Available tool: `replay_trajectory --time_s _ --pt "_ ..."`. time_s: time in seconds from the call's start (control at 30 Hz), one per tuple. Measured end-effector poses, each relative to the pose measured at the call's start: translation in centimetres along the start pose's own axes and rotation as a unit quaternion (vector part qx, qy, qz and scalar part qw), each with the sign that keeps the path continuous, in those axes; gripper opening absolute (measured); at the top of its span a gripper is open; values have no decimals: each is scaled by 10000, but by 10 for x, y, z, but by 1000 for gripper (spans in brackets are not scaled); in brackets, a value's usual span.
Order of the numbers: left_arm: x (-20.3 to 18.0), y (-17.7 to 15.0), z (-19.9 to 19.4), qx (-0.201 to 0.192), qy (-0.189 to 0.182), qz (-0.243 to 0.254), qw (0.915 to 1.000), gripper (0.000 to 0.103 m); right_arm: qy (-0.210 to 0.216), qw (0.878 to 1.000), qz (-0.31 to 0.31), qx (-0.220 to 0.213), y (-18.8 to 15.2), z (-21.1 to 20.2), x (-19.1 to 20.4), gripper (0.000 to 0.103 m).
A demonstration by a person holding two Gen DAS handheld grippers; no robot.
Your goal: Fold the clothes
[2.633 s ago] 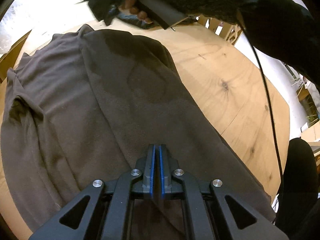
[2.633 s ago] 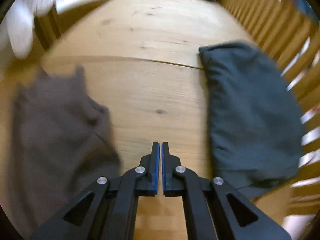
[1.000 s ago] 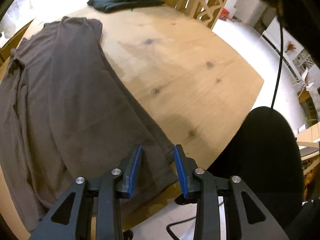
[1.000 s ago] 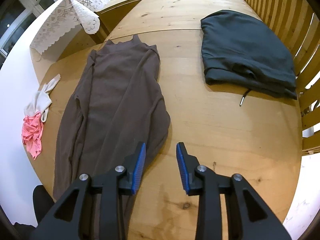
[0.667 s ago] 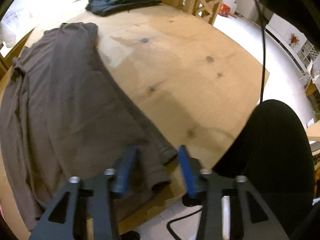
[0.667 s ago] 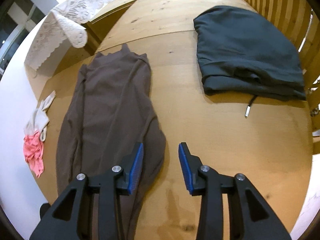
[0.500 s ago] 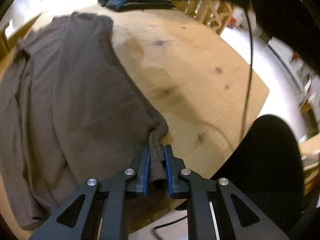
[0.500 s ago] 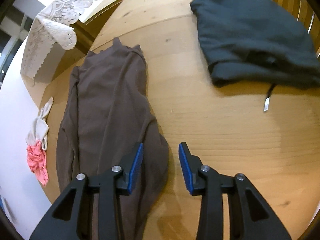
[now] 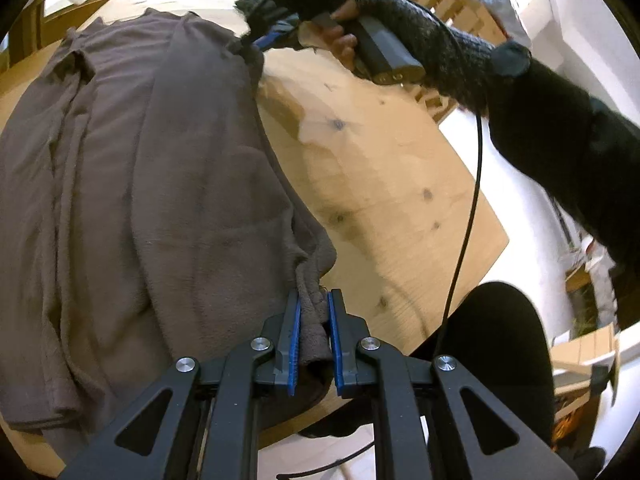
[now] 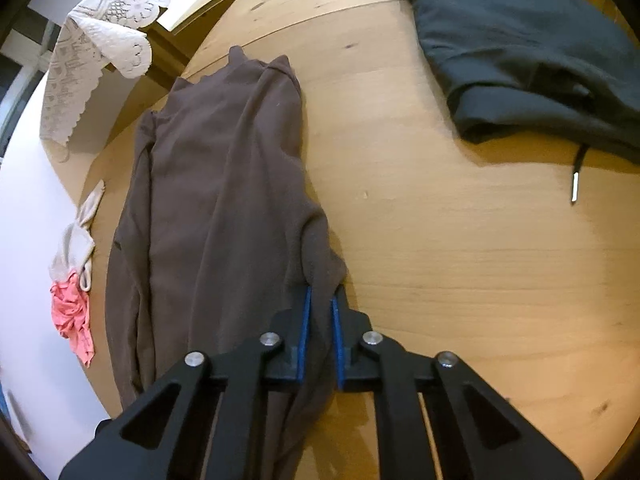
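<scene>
Left gripper pinching brown garment at lower centre of frame; spread a moment ago. Right gripper closing on garment's other end, cloth between pads, likewise spread before. Probably ready to lift and fold. Bare table at right, dark hoodie upper right.

Bright daylight, soft shadows, heavy fisheye warp w/ dark corners, slight motion blur

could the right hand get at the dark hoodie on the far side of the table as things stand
Probably not right away. The right tongs are closing on the brown garment, so they are occupied. Bare wooden table lies between them and the dark hoodie, with nothing blocking the way.
</scene>
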State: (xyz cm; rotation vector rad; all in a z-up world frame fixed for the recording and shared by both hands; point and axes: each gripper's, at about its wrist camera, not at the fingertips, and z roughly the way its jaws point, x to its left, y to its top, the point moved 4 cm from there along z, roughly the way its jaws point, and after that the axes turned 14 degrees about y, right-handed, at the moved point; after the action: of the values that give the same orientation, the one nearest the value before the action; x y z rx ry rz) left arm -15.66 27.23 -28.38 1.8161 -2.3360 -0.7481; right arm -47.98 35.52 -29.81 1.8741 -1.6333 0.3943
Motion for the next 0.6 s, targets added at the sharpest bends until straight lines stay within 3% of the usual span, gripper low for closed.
replay_trajectory --time_s 0.17,0.3,0.6 --pt "22 6 -14 -231 -291 -615 9974 11 -272 9994 -217 -18 9 -12 36 8" --pt "52 0 -31 -381 -390 -1160 9918 11 -296 9979 -569 38 20 -9 87 8" --pt "120 -38 -37 -262 -274 -2193 9749 11 -663 9907 -1084 495 26 69 169 8"
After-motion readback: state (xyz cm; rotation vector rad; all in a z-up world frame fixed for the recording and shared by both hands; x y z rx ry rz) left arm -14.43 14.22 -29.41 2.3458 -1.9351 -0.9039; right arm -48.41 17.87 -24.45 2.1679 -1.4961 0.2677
